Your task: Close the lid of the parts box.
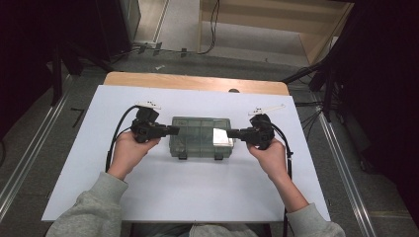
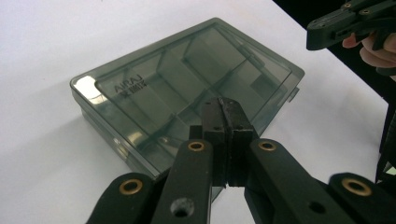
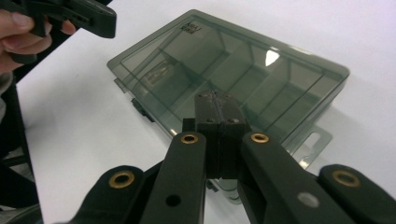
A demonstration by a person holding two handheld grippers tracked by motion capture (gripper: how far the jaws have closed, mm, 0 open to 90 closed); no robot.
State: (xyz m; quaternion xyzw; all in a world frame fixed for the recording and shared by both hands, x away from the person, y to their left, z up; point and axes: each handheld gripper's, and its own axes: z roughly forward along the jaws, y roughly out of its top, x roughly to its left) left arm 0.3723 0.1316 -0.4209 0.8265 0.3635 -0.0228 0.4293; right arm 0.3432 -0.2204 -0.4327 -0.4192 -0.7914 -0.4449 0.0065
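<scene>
White bench (image 1: 163, 192) fills the middle of the frame. Left tool (image 1: 170, 130) and right tool (image 1: 231, 133) are both clenched on nothing, tips against the short ends of the smoky plastic compartment box (image 1: 200, 136) lying flat at centre, lid closed. It looks light, rigid, slick; best squeezed between its ends or lifted by the front latches (image 1: 200, 156).

The compartment box (image 2: 187, 88) looks like smoky, see-through plastic, smooth and glossy, catching glare on its lid. The table (image 1: 163, 187) top is matt white with a bare wood edge (image 1: 197, 81). The sleeve (image 1: 91, 210) is soft grey cloth.
</scene>
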